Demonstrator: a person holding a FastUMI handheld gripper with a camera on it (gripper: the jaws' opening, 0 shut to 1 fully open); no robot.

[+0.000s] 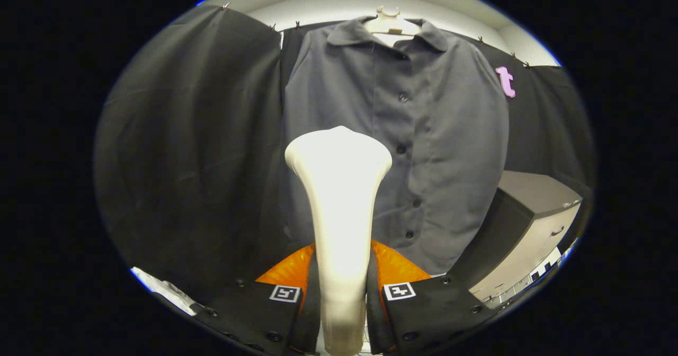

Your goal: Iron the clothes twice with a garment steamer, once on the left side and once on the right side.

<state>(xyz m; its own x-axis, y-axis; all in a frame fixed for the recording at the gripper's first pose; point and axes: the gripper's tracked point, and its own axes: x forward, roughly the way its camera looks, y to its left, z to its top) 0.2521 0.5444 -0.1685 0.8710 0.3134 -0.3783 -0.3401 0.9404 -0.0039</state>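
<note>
A grey button-up shirt (424, 133) hangs on a white hanger (391, 25) against the black cloth wall, its front facing me. My gripper (341, 282) is shut on the handle of a white garment steamer (339, 197), both fingers pressing its sides. The steamer stands upright between the fingers, its wide head raised in front of the shirt's left half, just left of the button line. Whether the head touches the fabric I cannot tell.
Black cloth (190, 160) hangs to the left of the shirt and behind it. A cabinet (535, 223) with a handle stands to the right, below the shirt's hem level. A pale ceiling strip runs above the hanger.
</note>
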